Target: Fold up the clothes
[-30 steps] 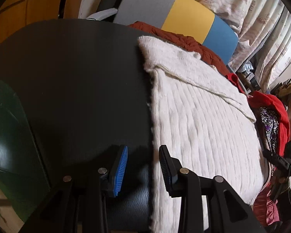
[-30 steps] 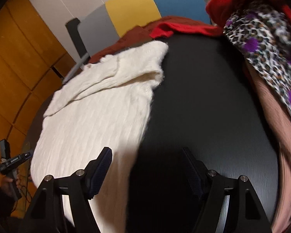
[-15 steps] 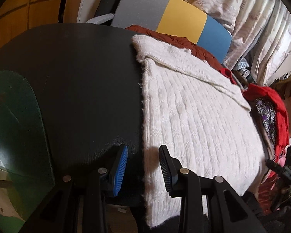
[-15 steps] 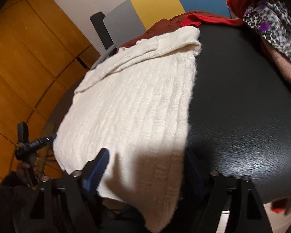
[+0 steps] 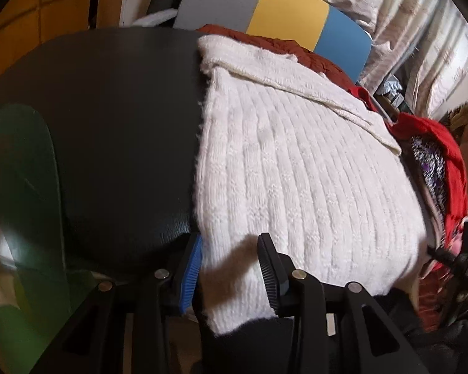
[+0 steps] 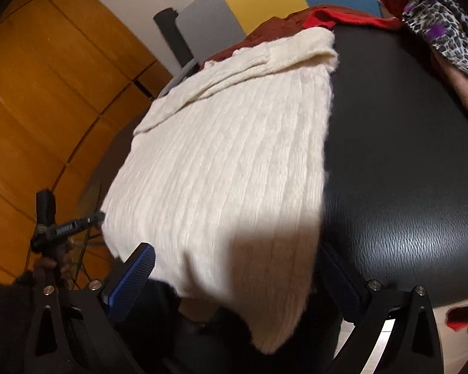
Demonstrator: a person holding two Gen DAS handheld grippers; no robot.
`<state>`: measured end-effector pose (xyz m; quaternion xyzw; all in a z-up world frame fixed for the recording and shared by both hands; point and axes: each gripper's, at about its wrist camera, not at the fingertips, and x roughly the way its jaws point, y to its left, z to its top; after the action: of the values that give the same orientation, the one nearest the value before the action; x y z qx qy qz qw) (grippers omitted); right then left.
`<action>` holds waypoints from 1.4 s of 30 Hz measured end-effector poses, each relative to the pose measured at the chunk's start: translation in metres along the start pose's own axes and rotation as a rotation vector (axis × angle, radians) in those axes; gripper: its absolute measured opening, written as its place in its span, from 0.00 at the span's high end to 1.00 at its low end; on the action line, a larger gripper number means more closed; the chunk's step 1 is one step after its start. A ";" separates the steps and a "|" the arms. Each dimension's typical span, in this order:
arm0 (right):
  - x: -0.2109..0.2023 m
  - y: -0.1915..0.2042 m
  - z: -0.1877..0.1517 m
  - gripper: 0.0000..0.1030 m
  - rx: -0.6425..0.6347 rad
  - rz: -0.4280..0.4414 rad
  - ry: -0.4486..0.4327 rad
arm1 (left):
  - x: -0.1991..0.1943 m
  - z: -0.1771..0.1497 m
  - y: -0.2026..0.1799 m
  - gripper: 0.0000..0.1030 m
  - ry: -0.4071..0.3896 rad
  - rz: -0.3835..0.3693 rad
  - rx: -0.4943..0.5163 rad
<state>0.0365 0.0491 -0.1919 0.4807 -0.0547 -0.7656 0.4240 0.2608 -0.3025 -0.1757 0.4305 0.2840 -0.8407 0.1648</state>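
A cream ribbed knit sweater [image 5: 296,168] lies flat on a black leather table [image 5: 115,124], sleeves folded across its far end, its near hem hanging over the table's front edge. My left gripper [image 5: 231,274] is open with the hem's left corner between its fingers. In the right wrist view the sweater [image 6: 234,162] fills the middle. My right gripper [image 6: 243,280] is open wide around the hem's right corner, its right finger partly hidden behind the cloth. The left gripper also shows in the right wrist view [image 6: 68,227].
A rust-red garment [image 5: 265,43] lies beyond the sweater. A red garment [image 5: 446,152] and a leopard-print one [image 6: 446,28] pile up at the table's right side. A grey, yellow and blue chair back [image 5: 265,6] stands behind. A green glass panel [image 5: 18,202] is at left.
Both grippers pulled back toward the table's front edge and dropped lower. The hem corners, earlier beside the fingers, now sit between them. Jaws stayed open.
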 end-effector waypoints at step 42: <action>0.078 -0.002 0.113 0.94 0.002 -0.029 -0.012 | 0.071 0.114 -0.026 0.83 0.079 -0.319 -0.047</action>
<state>-0.0674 -0.0409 -0.1868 0.4773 -0.0513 -0.7744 0.4121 0.1346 -0.3553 -0.1714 0.4088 0.3747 -0.8317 0.0280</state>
